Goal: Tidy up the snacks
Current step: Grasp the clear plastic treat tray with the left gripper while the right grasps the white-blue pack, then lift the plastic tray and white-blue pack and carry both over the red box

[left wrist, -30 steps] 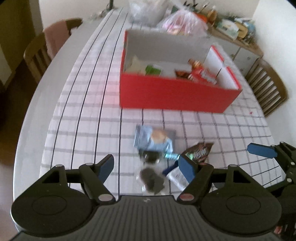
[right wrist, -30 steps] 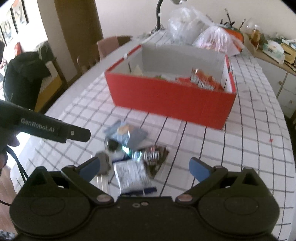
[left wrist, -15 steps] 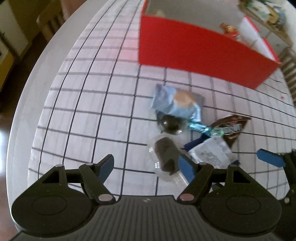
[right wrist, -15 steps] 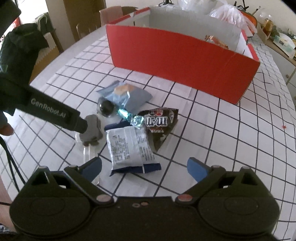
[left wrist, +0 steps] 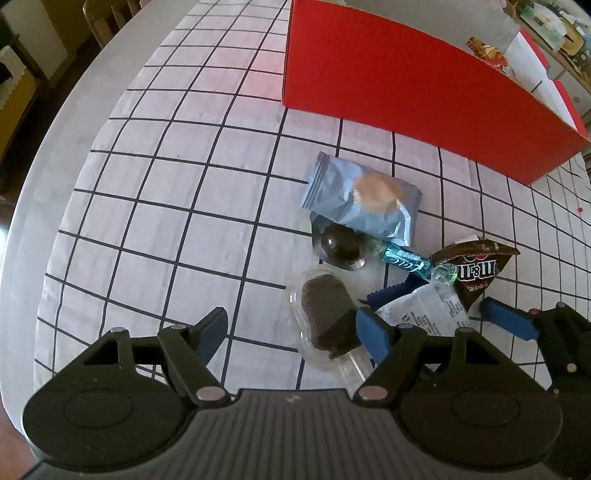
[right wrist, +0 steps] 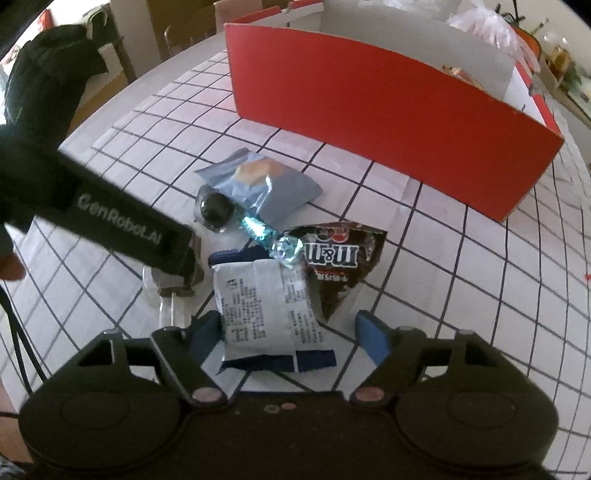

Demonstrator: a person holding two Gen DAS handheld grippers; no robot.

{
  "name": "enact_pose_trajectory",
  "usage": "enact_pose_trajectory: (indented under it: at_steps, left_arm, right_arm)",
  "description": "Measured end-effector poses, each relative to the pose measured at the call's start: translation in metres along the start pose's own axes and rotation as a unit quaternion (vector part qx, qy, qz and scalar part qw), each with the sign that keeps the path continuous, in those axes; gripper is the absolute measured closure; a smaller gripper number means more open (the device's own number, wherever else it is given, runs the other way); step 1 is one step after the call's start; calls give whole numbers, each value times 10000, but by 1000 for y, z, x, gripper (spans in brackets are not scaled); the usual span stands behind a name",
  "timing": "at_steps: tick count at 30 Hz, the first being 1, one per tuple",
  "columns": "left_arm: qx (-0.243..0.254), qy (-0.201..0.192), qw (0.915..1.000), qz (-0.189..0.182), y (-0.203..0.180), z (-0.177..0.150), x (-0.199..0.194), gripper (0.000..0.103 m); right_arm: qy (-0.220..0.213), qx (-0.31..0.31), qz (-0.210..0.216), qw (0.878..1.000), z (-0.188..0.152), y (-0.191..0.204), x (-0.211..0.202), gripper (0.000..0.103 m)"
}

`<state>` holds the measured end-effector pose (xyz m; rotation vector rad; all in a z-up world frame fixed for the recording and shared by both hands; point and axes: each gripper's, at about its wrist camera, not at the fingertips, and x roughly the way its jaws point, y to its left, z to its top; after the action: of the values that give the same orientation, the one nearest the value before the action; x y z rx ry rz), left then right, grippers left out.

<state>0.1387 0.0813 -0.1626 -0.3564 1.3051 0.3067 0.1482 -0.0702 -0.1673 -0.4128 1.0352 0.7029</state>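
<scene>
A pile of snacks lies on the checked tablecloth before the red box (left wrist: 424, 88). It holds a light blue cookie packet (left wrist: 360, 199), a dark round chocolate (left wrist: 340, 243), a teal candy (left wrist: 402, 260), a brown M&M's bag (left wrist: 474, 271), a white and navy packet (right wrist: 266, 306) and a chocolate bar in clear wrap (left wrist: 327, 317). My left gripper (left wrist: 291, 330) is open, low over the table, its right finger beside the chocolate bar. My right gripper (right wrist: 290, 334) is open with its fingers on either side of the white packet's near end.
The red box (right wrist: 388, 107) is open at the top with snacks inside at its far right. Wooden chairs (left wrist: 107, 18) stand at the table's far left edge. A cluttered sideboard (left wrist: 554, 26) lies behind the box on the right.
Both grippers have come down and forward toward the snack pile. The left one now reaches the chocolate bar and the right one straddles the white packet. Both stay open.
</scene>
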Motion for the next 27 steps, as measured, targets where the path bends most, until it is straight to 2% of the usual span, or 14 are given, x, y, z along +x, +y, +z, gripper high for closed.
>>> enact_pose_trajectory:
  at_steps: [4,11,18,20,22,24,27]
  left_arm:
    - [-37,-9,10000,-43,0,2,3,27]
    - [-1,53,9999,-131,-5,-1,8,27]
    - [124,-38,9999,-28,-16,-6,10,28]
    - [214,-90,9997,116,-22,-8,9,35]
    - [318,-147,9991,242,-26,-9,7,49]
    - [387,-192,9988,211,-28,-11,5,59]
    - [403,-187,9989,127,-27,-12,2,60]
  right_arm:
    - [-28,-40,31,10000,-1,0,-4,44]
    - [-12,51,68,10000,-9,-6,-9,49]
    - [30,198,80,9998,-19,-8,-16,50]
    - [32,248,87,9996,-19,-7,-17,50]
    - [10,312,116,9994,-19,-7,-19,52]
    - [-5,389,157,9991,-19,-8,-20,52]
    - [-28,475,195,9987,-21,-8,-24,53]
